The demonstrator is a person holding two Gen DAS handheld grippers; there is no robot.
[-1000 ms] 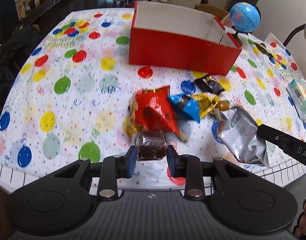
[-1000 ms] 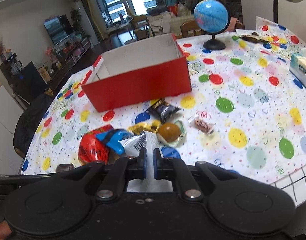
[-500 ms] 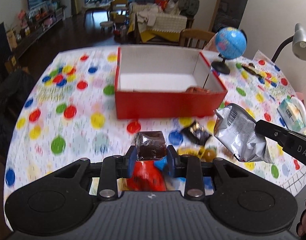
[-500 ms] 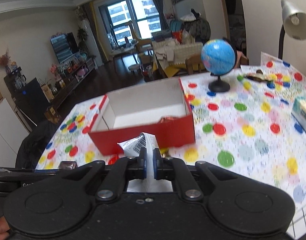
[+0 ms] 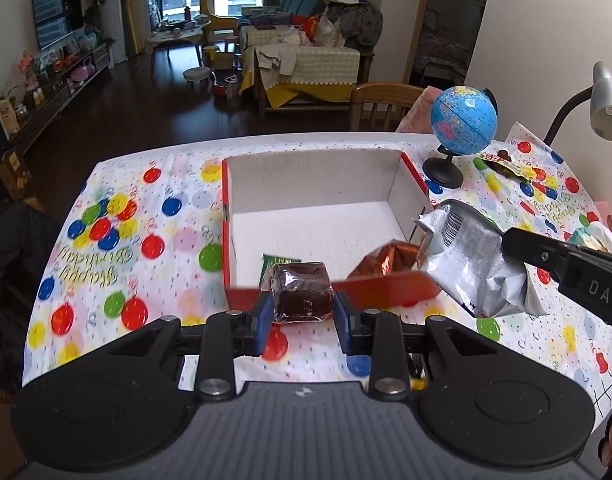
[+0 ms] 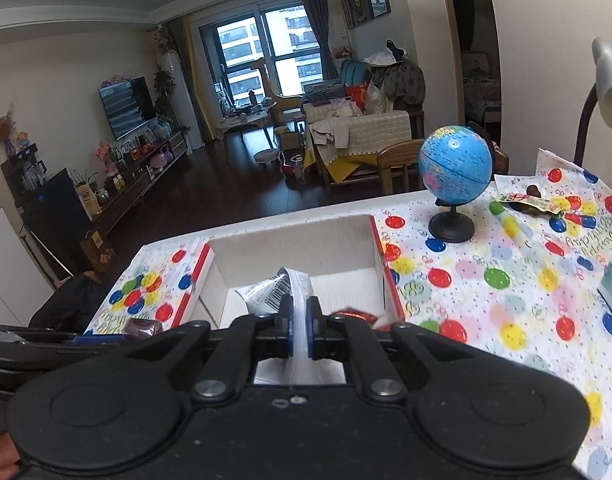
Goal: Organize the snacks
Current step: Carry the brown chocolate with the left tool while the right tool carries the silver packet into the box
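The red box sits open on the spotted tablecloth. At its near-right corner my right gripper pinches a silver packet; over its near wall my left gripper clamps a brown wrapped cake.

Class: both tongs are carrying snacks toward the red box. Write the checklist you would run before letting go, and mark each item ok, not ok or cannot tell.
1. Left tongs grip the brown wrapped cake: ok.
2. Right tongs pinch the silver snack bag: ok.
3. Red box open, floor space free: ok.
4. Snacks already inside, the copper-foil packet and green packet, leave room: ok.
5. Cake past the near wall: cannot tell.
6. Silver bag fully over the box: not ok, it overhangs the right corner.
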